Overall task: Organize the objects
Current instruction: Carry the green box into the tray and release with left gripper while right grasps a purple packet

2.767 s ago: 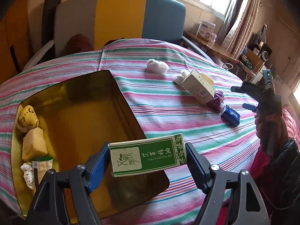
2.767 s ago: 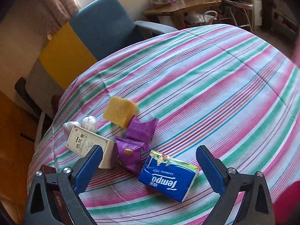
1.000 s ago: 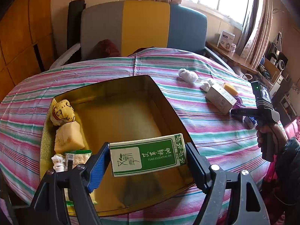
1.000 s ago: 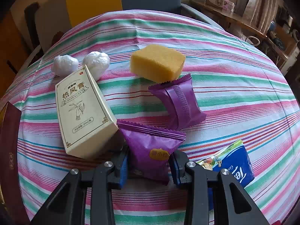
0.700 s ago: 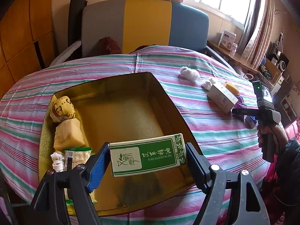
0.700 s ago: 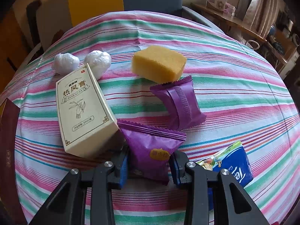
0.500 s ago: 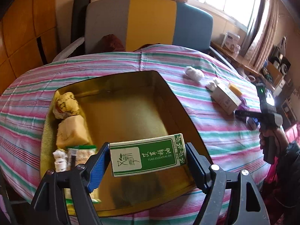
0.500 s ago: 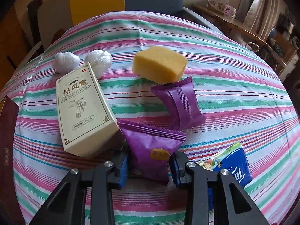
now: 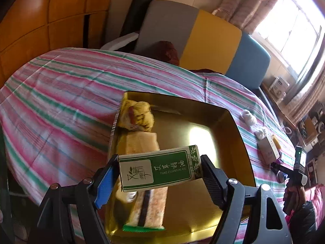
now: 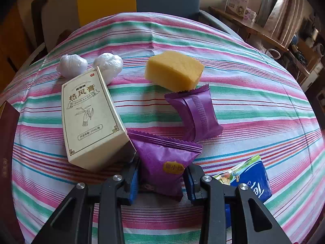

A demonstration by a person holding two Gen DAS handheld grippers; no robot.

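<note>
L gripper [image 9: 159,170] fingers sit wide, clamped on the ends of a green-and-white essential oil box [image 9: 158,169], held lengthwise over the gold tin tray [image 9: 233,142]. Under it in the tray: a cracker pack [image 9: 149,207], a pale cake block [image 9: 141,143], a yellow wrapped snack [image 9: 137,118]. R gripper [image 10: 162,178] fingers are nearly closed, pinching a purple snack packet [image 10: 164,160] that rests on the striped worktop [image 10: 254,109]. Just beside it: a cream ointment box [image 10: 91,118] touching on the left, a 2nd purple packet [image 10: 196,113] behind, a blue tissue pack [image 10: 249,179] to the right. Farther back: a yellow sponge cake [image 10: 174,73] and two white wrapped balls [image 10: 89,64].
</note>
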